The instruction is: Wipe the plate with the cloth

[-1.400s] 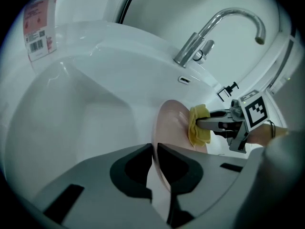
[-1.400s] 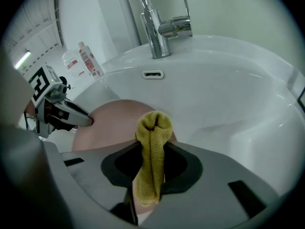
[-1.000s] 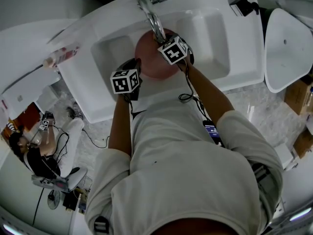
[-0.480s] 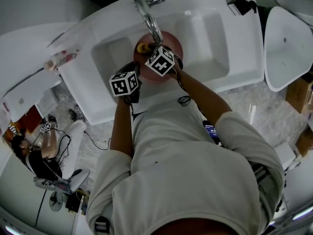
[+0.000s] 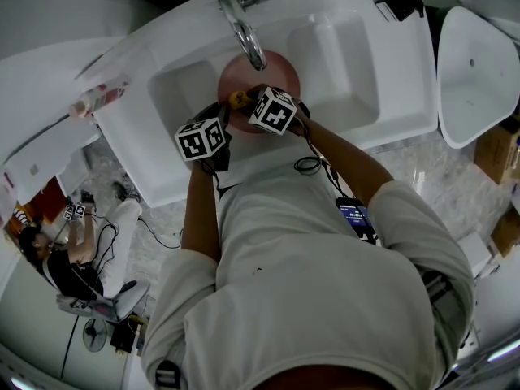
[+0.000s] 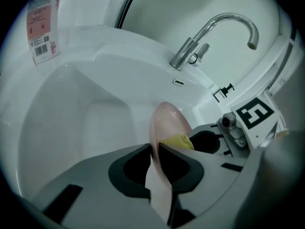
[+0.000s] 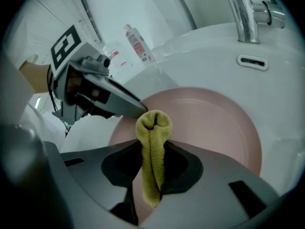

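- Over the middle of the white sink (image 5: 341,55), just under the faucet (image 5: 242,24) spout: a pink plate (image 5: 280,70), held tilted rather than lying flat.
- Left gripper (image 6: 155,151): jaws closed tight on the plate's rim, one jaw on each face. The left gripper view shows the plate edge-on, rising from between the jaw tips.
- Right gripper (image 7: 151,149): jaws pinched on a folded yellow cloth (image 7: 152,128). The folded end bulges out past the jaw tips, and the loose end hangs below them.
- The plate's hollow face is turned toward the right gripper and fills most of the right gripper view.
- The cloth's bulging end sits against that face at the plate's left rim, just beside the tip of the left gripper.
- Head view: both grippers are close together at the plate's near-left rim. Their marker cubes are side by side, the left one nearer the sink's near edge.
- The yellow of the cloth shows between the two grippers there, on the plate's near-left part.
- At the sink's left edge, well apart from the plate: a bottle (image 7: 138,44) with a red-and-white label.
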